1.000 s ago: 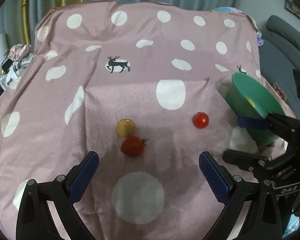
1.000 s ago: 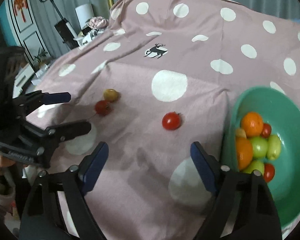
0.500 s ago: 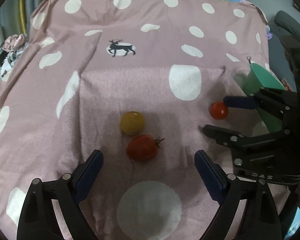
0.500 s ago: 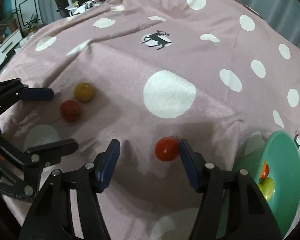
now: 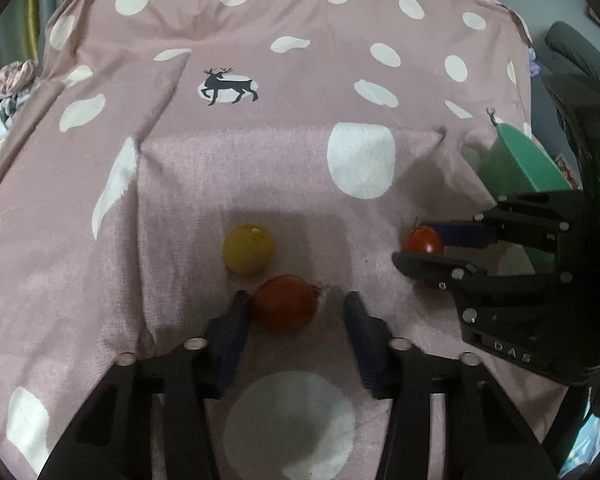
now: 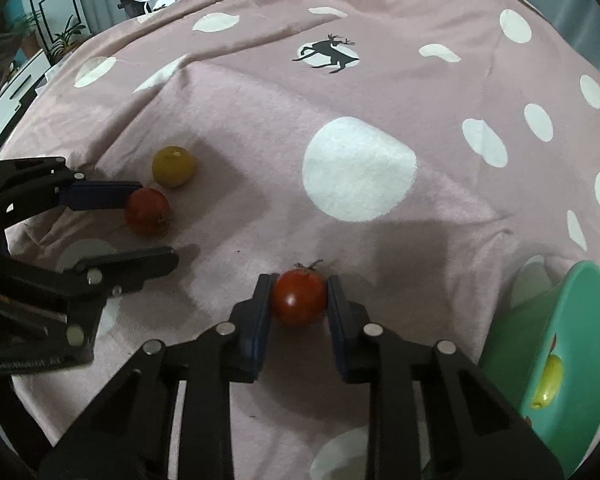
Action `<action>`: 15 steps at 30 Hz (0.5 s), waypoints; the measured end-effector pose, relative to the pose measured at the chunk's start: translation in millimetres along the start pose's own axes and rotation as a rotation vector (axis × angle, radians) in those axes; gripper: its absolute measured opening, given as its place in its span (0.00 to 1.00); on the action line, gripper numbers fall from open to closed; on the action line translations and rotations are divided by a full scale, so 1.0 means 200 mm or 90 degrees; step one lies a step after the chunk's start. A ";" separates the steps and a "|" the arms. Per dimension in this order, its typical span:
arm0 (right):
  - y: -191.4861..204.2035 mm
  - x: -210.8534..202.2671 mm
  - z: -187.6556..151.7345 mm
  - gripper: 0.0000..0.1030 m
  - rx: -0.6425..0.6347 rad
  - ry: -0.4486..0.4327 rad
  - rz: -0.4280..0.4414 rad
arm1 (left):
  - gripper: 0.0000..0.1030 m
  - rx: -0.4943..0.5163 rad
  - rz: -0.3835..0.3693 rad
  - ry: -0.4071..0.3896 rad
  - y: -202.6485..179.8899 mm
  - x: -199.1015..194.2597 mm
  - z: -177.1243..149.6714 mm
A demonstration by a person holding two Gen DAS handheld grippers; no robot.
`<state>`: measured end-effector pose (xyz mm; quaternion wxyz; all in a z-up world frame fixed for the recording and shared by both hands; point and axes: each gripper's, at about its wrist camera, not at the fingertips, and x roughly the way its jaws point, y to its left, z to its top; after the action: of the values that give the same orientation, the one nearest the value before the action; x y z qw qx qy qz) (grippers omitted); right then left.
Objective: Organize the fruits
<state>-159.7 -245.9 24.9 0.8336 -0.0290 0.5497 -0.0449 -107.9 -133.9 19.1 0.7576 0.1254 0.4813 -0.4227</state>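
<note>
Here the right gripper (image 6: 299, 300) clamps a small red tomato (image 6: 299, 298) on the pink spotted cloth (image 6: 260, 120), near the green bowl (image 6: 572, 320). The left gripper's (image 5: 292, 312) jaws are closing around a larger red tomato (image 5: 285, 301); only its left pad touches. A yellow fruit (image 5: 249, 249) sits just beyond.

Brightness: both views are dimly and evenly lit, with muted colours and fine grain.
Light source: none is seen; shadows are thrown forward, away from the cameras.
Shadows: broad soft patches are cast on the pink cloth (image 5: 260, 168) around the red tomato (image 5: 285, 301) and the yellow fruit (image 5: 249, 249).
Glare: a small highlight is shown on the stemmed tomato (image 6: 299, 298); nothing is blown out.
Distortion: strong fisheye bending is seen, with black vignette in every corner.
Focus: the centre is rendered fairly sharp; the green bowl (image 6: 580, 320) and background clutter at the rims are softened.
</note>
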 end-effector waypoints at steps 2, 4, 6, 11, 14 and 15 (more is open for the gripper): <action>0.01 -0.01 -0.01 0.26 -0.002 -0.003 0.015 | 0.35 -0.013 -0.007 -0.001 0.02 -0.01 0.00; 0.02 -0.03 -0.03 0.26 -0.005 -0.016 0.020 | 0.34 -0.019 -0.009 -0.003 0.03 -0.02 0.00; 0.03 -0.07 -0.04 0.26 -0.010 -0.032 0.025 | 0.34 -0.020 -0.010 -0.011 0.03 -0.05 -0.01; 0.04 -0.25 -0.09 0.26 -0.004 -0.090 0.039 | 0.34 -0.018 -0.041 -0.035 -0.01 -0.14 0.00; -0.01 -0.37 -0.14 0.26 0.014 -0.128 0.035 | 0.34 -0.009 -0.063 -0.051 -0.06 -0.20 0.02; -0.03 -0.41 -0.15 0.26 0.020 -0.136 0.032 | 0.34 -0.001 -0.067 -0.057 -0.09 -0.22 0.03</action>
<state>-219.8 -243.4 87.5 0.8887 -0.0064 0.4574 -0.0292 -126.0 -125.1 62.8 0.7551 0.0803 0.4535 -0.4665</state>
